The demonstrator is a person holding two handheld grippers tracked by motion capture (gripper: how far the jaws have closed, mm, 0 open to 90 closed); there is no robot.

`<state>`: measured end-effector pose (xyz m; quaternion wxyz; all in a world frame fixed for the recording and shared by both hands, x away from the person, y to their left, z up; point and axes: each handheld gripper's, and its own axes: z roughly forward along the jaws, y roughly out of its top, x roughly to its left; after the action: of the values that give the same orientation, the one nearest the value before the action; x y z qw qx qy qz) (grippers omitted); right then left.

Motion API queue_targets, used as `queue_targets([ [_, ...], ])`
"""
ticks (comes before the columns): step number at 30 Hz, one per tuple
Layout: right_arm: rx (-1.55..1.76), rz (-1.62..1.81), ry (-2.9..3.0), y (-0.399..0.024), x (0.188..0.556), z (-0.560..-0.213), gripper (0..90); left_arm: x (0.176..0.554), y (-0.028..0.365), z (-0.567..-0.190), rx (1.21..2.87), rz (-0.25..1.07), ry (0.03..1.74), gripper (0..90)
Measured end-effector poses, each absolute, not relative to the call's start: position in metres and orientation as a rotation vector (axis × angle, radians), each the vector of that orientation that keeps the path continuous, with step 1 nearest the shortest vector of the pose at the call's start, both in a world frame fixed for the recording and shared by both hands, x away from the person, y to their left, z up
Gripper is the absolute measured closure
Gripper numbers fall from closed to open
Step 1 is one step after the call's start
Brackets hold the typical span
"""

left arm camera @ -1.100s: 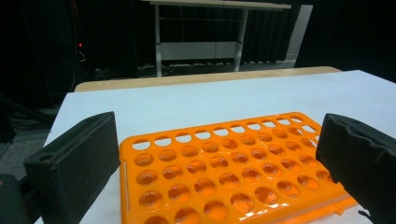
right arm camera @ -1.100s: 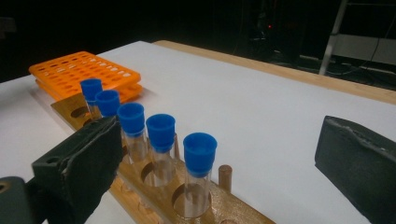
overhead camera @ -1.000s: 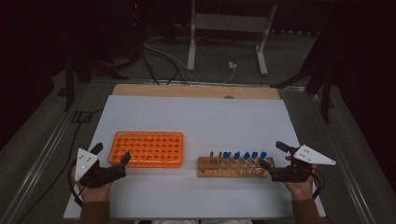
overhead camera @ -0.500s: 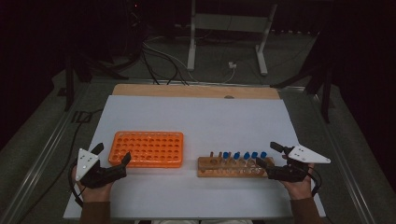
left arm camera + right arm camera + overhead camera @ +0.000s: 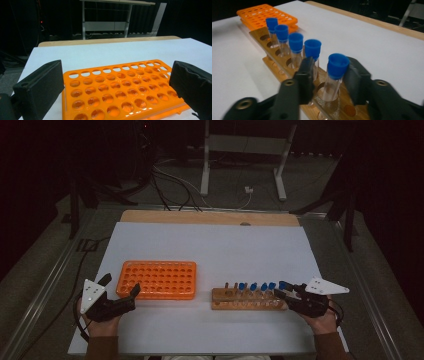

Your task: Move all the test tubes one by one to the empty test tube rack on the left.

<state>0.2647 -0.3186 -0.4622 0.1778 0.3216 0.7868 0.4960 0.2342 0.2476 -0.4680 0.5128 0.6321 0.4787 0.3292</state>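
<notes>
An orange tube rack (image 5: 157, 280) lies empty at the table's front left. My left gripper (image 5: 121, 285) stands open at its near left corner, and in the left gripper view the rack (image 5: 120, 87) spreads between the wide-apart jaws of that gripper (image 5: 117, 82). A wooden rack (image 5: 247, 298) at front right holds several clear tubes with blue caps (image 5: 260, 286). My right gripper (image 5: 281, 289) is at its right end. In the right gripper view the nearest tube (image 5: 337, 66) stands upright in its hole between the jaws of the right gripper (image 5: 329, 75), with a gap on the left side.
The white sheet (image 5: 210, 245) covers the table, with a wooden edge strip (image 5: 210, 217) at the back. Metal rails run along both sides. Cables and a stand's legs (image 5: 242, 165) lie on the floor beyond. The wooden rack's left holes (image 5: 265, 37) hold no tubes.
My right gripper has moved left and now has its jaws around the end tube of the wooden rack. The left gripper has hardly moved.
</notes>
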Motion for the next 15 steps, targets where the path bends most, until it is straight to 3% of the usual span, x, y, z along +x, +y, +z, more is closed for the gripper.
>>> queue_targets([
  [4,0.914,1.382,2.236,-0.3179,0.2654,-0.4645,72.6,0.2343,0.2468,-0.4681,1.523,0.79,1.151,0.6],
  [15,0.931,1.362,2.235,-0.3173,0.265,-0.4654,76.5,0.2352,0.2464,-0.4685,1.526,0.782,1.152,0.6],
])
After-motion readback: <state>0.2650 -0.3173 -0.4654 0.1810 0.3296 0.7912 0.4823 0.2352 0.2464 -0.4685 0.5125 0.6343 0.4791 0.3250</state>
